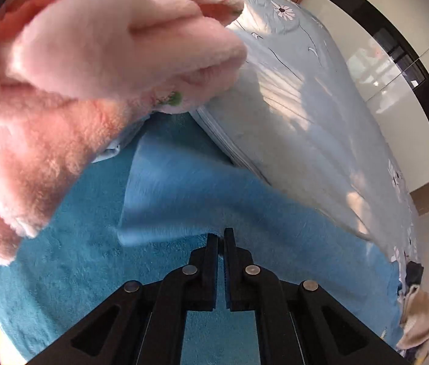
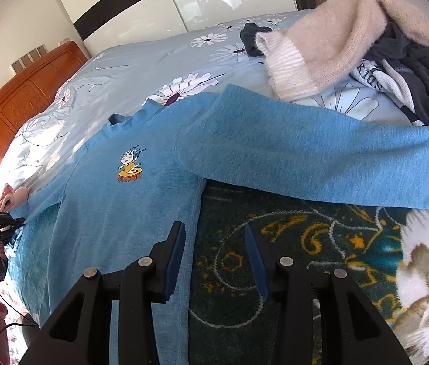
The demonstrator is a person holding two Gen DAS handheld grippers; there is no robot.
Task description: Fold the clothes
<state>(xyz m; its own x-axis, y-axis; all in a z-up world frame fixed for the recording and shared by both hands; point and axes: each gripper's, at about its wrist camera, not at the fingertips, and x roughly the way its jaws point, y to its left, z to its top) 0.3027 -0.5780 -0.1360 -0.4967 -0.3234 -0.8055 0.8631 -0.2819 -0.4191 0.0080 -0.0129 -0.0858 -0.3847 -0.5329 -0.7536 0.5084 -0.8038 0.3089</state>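
A blue sweater (image 2: 141, 188) lies spread flat on the bed (image 2: 141, 57), chest up, with a small cartoon print (image 2: 131, 164) on its front. One sleeve (image 2: 320, 164) stretches out sideways across a dark patterned blanket (image 2: 275, 243) that covers the near part of the bed, and its cuff reaches toward the bed's near right corner. The other sleeve runs toward the left edge of the bed, where a pink fluffy garment (image 1: 77, 85) lies bunched up.

The left gripper (image 1: 220, 243) is closed, its two fingers pressed together on the blue sweater; a fold of the cloth rises just ahead of the tips, and blue shows in the narrow slit between the pads. From the right wrist view this gripper appears at the far left, at the end of the sweater's sleeve, next to the pink garment.

The right gripper (image 2: 214, 255) stands partly open and holds nothing. Its left finger (image 2: 175, 258) is over the sweater's side seam, its right finger over the dark blanket.

Toward the far right corner of the bed sits a heap of clothes: a beige sweater (image 2: 330, 45) on top of dark garments (image 2: 421, 76). A wooden headboard (image 2: 17, 106) stands at the left end of the bed.
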